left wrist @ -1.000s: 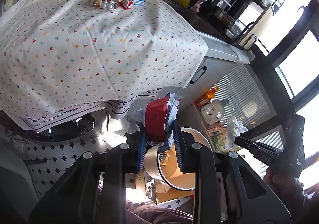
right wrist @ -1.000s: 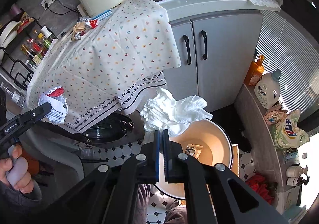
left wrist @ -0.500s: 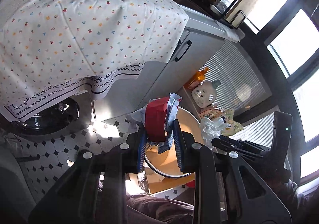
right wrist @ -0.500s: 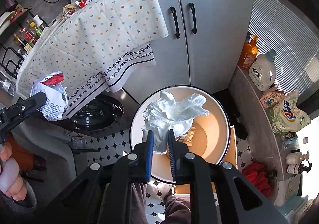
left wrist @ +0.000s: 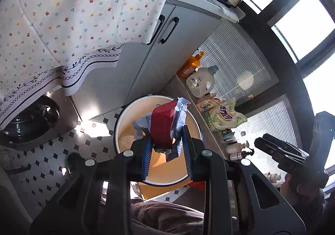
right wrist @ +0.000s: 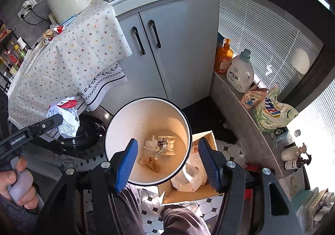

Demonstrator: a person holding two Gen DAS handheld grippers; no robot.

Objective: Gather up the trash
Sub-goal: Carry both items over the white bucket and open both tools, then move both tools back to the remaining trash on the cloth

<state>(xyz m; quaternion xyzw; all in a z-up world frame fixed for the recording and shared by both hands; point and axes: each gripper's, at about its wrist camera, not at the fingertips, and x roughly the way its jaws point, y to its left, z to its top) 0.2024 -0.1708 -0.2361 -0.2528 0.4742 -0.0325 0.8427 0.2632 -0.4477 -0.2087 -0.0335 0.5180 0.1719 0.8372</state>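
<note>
My left gripper [left wrist: 165, 141] is shut on a crumpled red and white wrapper bundle [left wrist: 163, 124] and holds it above the round cream trash bin [left wrist: 125, 113]. The right wrist view shows that gripper [right wrist: 50, 122] at the left, in a person's hand, with the bundle [right wrist: 65, 118] in its jaws. My right gripper [right wrist: 168, 145] hangs over the bin [right wrist: 117, 118]; its jaws are opening and nothing is between them. A white tissue [right wrist: 150, 144], a foil packet and brown paper lie on the bin's bottom. More wrappers [right wrist: 52, 32] sit at the table's far end.
A table under a floral cloth [right wrist: 73, 57] stands left of the bin, with a black pot [right wrist: 83, 132] beneath it. Grey cabinet doors [right wrist: 178, 46] are behind. A cardboard box with a plastic bag [right wrist: 188, 174] touches the bin's right side. Detergent bottles [right wrist: 239, 76] line a ledge.
My right gripper swung over the bin and opened, and the white tissue it held is gone from its jaws. My left gripper carried the wrapper bundle from beside the table to above the bin.
</note>
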